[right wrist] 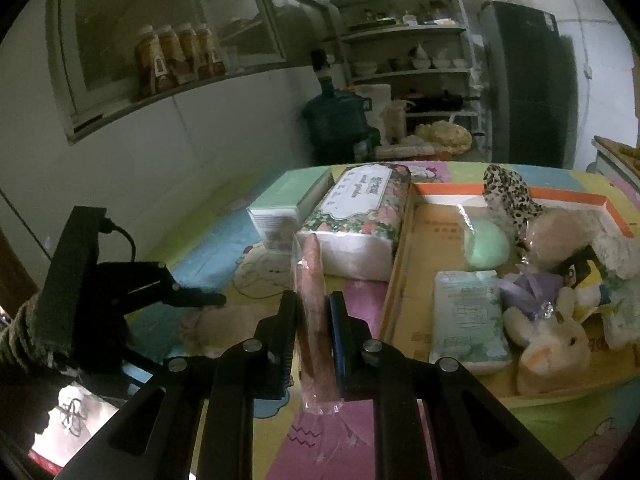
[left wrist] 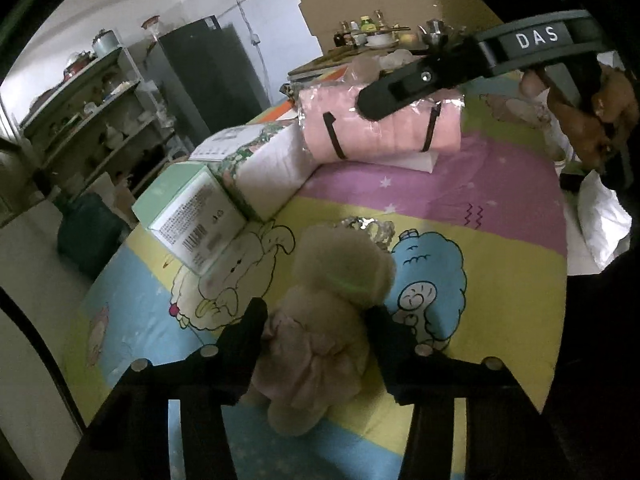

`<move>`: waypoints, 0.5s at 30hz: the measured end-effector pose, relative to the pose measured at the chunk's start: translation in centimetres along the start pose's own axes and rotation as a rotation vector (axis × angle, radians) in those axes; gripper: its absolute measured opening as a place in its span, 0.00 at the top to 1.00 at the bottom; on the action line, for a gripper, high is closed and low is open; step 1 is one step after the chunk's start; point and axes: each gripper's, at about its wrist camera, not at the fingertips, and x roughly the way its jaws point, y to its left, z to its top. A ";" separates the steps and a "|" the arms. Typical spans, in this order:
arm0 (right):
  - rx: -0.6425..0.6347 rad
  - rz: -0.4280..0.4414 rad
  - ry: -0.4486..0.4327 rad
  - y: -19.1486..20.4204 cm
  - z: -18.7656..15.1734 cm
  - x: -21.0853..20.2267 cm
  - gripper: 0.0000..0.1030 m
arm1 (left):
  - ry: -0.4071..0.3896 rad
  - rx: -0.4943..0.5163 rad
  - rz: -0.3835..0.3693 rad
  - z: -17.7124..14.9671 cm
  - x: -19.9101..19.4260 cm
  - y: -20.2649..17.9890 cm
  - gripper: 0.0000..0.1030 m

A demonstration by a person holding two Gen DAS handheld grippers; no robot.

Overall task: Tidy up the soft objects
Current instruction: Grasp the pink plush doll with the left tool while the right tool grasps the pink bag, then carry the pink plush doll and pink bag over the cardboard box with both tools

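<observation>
Plush toy [left wrist: 320,320]: lies on the cartoon sheet [left wrist: 500,280], body between my left gripper [left wrist: 316,316] fingers, head pointing away from me.
Left grip: both pads look to be touching the toy's sides, so I judge it grasped; the fur is blurred, so how firm I can't say.
Right gripper [right wrist: 313,316]: clenched on a pink wrapped roll [right wrist: 314,312], held upright between the pads.
Step in hand: I take it as lifting the toy for the tray.
Doing it well: I'd squeeze the torso, not the loose dress, and lift straight so the head doesn't drag.
Near neighbours: green box [left wrist: 192,216] and tissue pack [right wrist: 360,216] sit just beside the toy's head; I'd keep off them.
Tray [right wrist: 404,264]: to the right in the right view, already holding a rabbit plush [right wrist: 552,344], a wipes pack [right wrist: 468,320] and a green ball [right wrist: 488,248].
Drop spot: I'd pick the bare cardboard near the tray's front edge.
Farther: pink bundle [left wrist: 380,128] rests behind on the sheet.
</observation>
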 end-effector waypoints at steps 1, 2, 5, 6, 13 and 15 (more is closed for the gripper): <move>0.002 0.001 0.002 0.0 0.0 0.1 0.84 | 0.002 -0.002 0.007 0.0 -0.1 -0.2 0.54; 0.003 0.002 0.003 0.0 0.0 0.1 0.84 | 0.003 -0.007 0.013 0.0 -0.1 -0.3 0.55; 0.005 0.008 0.002 0.1 -0.1 0.2 0.84 | 0.000 -0.034 0.025 0.0 -0.4 -0.5 0.56; 0.006 0.009 0.001 0.1 -0.1 0.2 0.84 | -0.003 -0.049 0.027 0.0 -0.6 -0.5 0.56; 0.009 0.013 -0.009 0.1 0.0 0.0 0.84 | -0.070 -0.211 0.058 0.4 -2.2 0.6 0.56; 0.011 0.013 -0.018 0.1 0.1 -0.2 0.84 | -0.091 -0.249 0.063 0.9 -2.8 0.7 0.56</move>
